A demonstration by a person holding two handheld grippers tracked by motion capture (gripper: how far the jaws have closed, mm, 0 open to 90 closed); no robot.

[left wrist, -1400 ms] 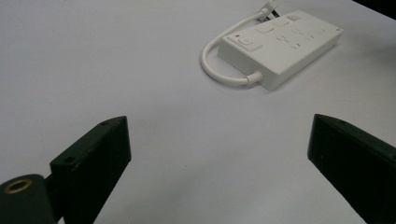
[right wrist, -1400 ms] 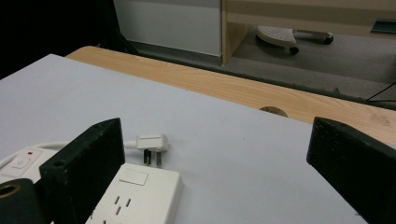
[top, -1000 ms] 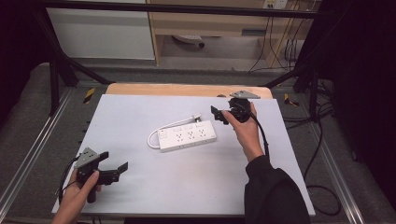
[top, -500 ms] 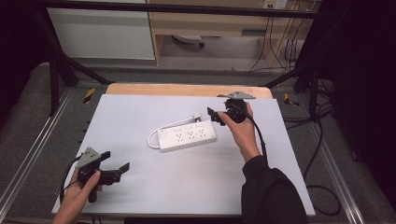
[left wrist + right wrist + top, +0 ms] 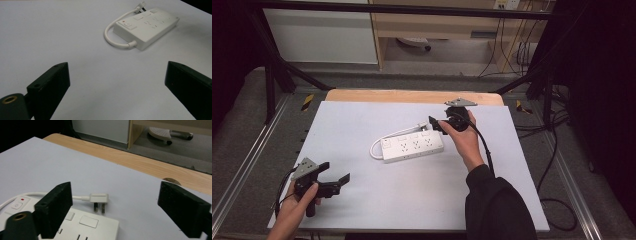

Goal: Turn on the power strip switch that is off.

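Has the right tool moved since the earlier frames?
Yes, slightly. The right tool has edged left toward the plug of the power strip, jaws just closing a little, nothing between them.

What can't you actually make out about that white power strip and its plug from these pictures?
- Power strip: in the right gripper view its near part is cut off by the bottom edge and by the left jaw.
- Plug: in the high view, partly hidden by the right gripper; in the left gripper view, too small to show its pins.
- Switch: on or off cannot be told.
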